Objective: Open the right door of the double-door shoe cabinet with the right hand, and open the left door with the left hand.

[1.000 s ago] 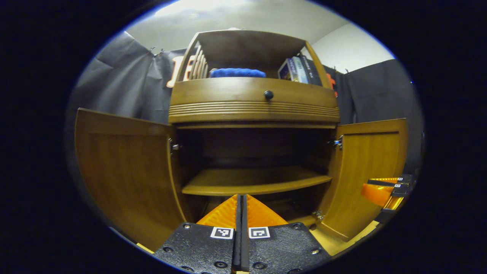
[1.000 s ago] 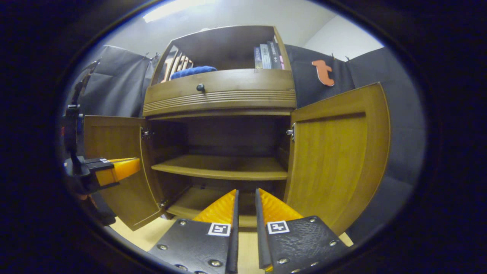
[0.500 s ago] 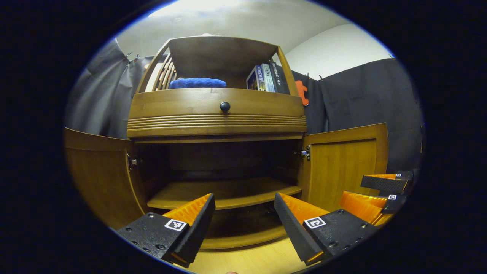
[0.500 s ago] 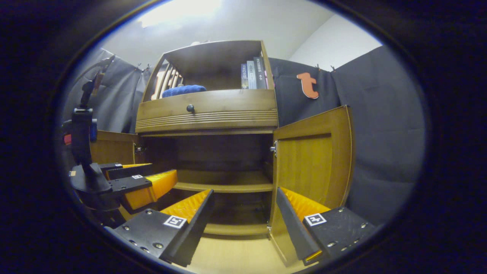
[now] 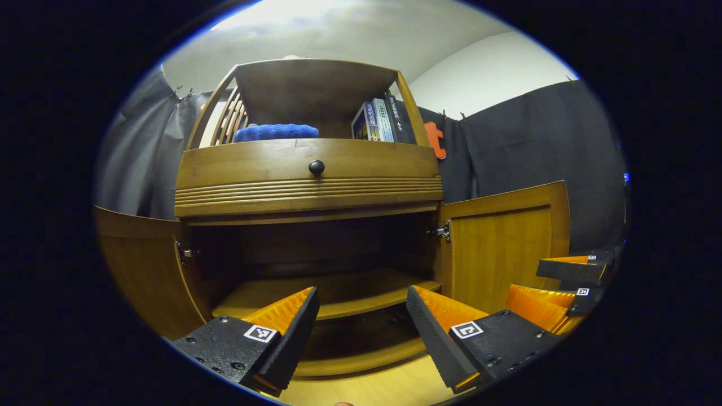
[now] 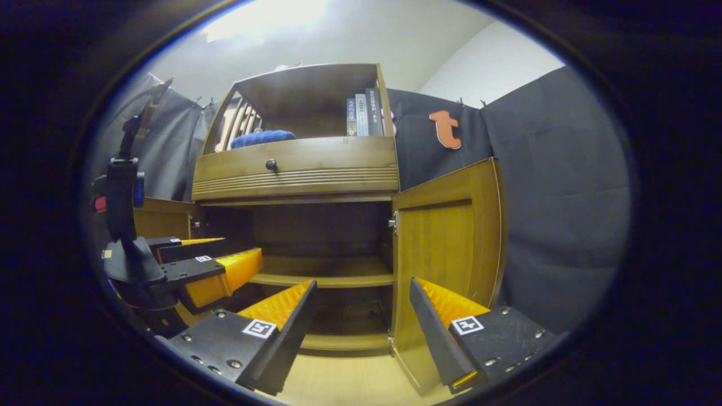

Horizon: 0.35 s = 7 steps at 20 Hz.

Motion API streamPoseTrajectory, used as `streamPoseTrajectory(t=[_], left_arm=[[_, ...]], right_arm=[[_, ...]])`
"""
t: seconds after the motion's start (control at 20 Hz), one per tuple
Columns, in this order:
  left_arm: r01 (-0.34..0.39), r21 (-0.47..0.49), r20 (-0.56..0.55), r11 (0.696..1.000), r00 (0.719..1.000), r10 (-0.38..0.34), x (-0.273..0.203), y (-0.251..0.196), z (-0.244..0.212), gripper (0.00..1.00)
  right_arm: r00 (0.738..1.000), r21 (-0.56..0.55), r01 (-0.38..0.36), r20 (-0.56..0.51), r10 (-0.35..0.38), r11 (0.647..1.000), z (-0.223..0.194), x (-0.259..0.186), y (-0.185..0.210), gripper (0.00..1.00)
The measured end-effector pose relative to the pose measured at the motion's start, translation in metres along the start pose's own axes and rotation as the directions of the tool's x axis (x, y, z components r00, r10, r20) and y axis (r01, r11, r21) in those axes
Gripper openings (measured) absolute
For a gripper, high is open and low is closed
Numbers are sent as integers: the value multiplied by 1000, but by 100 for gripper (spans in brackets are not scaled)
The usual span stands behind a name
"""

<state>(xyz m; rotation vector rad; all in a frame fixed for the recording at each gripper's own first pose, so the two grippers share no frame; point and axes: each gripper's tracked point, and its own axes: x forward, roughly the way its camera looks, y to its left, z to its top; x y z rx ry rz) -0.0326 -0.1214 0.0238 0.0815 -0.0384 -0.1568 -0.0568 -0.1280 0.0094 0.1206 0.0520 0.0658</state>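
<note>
Across the middle of both views stands the shoe cabinet (image 5: pixel 307 186), brown wood with a ribbed drawer front and a dark round knob (image 5: pixel 316 167). Both of its lower doors hang wide open: the left door (image 5: pixel 144 270) swings out at the left edge of the left gripper view, and the right door (image 6: pixel 445 248) stands out right of centre in the right gripper view, its pale inner panel facing me. Between the doors the lower compartment is dark, with one bare wooden shelf (image 5: pixel 327 293) across it and a bare bottom board below. Above the drawer, the open top compartment holds a folded blue cloth (image 5: pixel 276 132) on its left side and a few books (image 5: pixel 379 119) standing upright against its right wall. At the bottom of the left gripper view my left gripper (image 5: pixel 361 316) has its fingers spread wide apart, holding nothing and touching nothing, in front of the open compartment. At the bottom of the right gripper view my right gripper (image 6: pixel 362 310) is likewise spread wide and empty, its right finger (image 6: pixel 445 316) overlapping the right door's lower edge in the frame, though I cannot tell whether they touch. Each gripper also appears at the other view's edge with fingers parted.
</note>
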Motion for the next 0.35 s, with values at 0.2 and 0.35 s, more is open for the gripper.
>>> streamPoseTrajectory(t=[0.2,0.35], left_arm=[[18,20,11,1000,1000,-18,3,-7,4,96],[28,17,6,999,1000,-29,6,-12,2,99]], right_arm=[[1000,0,4,6,-4,1000,1,0,-1,97],[1000,1,15,8,-15,1000,1,-1,-5,94]])
